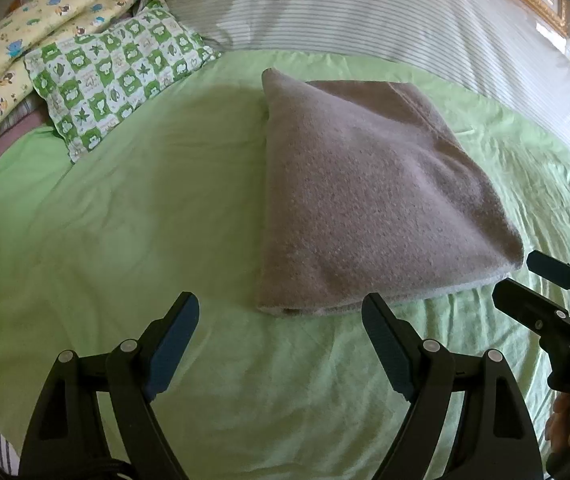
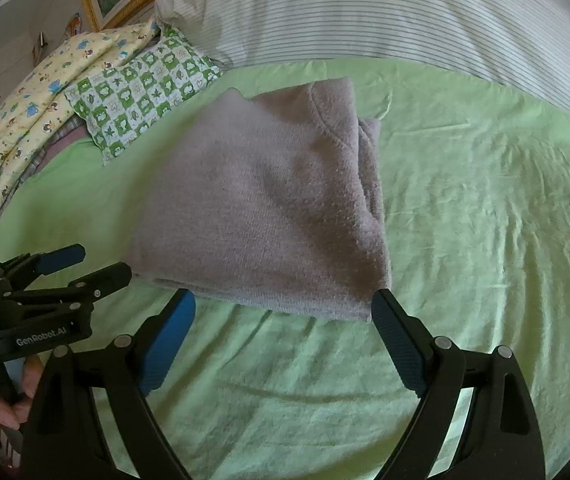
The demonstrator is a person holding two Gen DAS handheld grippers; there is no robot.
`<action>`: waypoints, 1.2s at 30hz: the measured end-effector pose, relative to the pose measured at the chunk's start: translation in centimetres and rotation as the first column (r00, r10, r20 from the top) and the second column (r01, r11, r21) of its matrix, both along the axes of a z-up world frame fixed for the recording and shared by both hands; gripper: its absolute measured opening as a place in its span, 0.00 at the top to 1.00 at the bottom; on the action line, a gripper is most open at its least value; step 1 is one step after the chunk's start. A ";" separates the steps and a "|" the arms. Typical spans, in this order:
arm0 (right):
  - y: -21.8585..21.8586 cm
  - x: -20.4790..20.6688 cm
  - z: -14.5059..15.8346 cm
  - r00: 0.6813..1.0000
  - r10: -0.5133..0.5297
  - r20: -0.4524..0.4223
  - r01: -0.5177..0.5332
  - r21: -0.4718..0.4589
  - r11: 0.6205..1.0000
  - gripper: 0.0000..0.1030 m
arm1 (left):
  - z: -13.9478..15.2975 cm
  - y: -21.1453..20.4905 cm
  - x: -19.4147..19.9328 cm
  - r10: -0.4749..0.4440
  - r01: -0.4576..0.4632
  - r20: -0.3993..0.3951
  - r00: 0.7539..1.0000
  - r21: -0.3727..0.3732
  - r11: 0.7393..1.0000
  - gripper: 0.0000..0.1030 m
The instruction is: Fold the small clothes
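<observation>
Lying folded, grey garment (image 2: pixel 261 208) meets both wide-open, empty claws (image 1: pixel 281 312) (image 2: pixel 285 308) at its near edge.

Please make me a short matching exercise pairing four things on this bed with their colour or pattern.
Things:
1. folded garment
2. bedsheet
3. small pillow
4. large pillow

Descriptions:
a. green and white checks
b. plain light green
c. white with thin stripes
d. greyish, fuzzy

Pairs: 1-d, 2-b, 3-a, 4-c
</observation>
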State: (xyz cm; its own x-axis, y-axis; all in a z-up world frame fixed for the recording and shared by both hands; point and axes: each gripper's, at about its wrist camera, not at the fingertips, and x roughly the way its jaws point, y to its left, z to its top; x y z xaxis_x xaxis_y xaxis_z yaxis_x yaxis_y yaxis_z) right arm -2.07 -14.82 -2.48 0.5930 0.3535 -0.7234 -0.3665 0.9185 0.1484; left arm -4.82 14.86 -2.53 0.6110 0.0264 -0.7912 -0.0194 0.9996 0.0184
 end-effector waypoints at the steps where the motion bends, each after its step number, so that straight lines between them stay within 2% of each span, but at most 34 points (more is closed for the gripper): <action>1: 0.0 0.0 0.0 1.000 0.000 0.000 0.000 0.001 1.000 0.13 | 0.0 0.0 0.0 -0.002 0.002 0.001 1.000 0.000 1.000 0.18; 36: 0.6 0.2 0.4 1.000 -0.004 0.011 0.004 0.001 1.000 0.13 | 0.9 -0.6 -0.5 -0.009 0.009 0.024 1.000 -0.003 1.000 0.18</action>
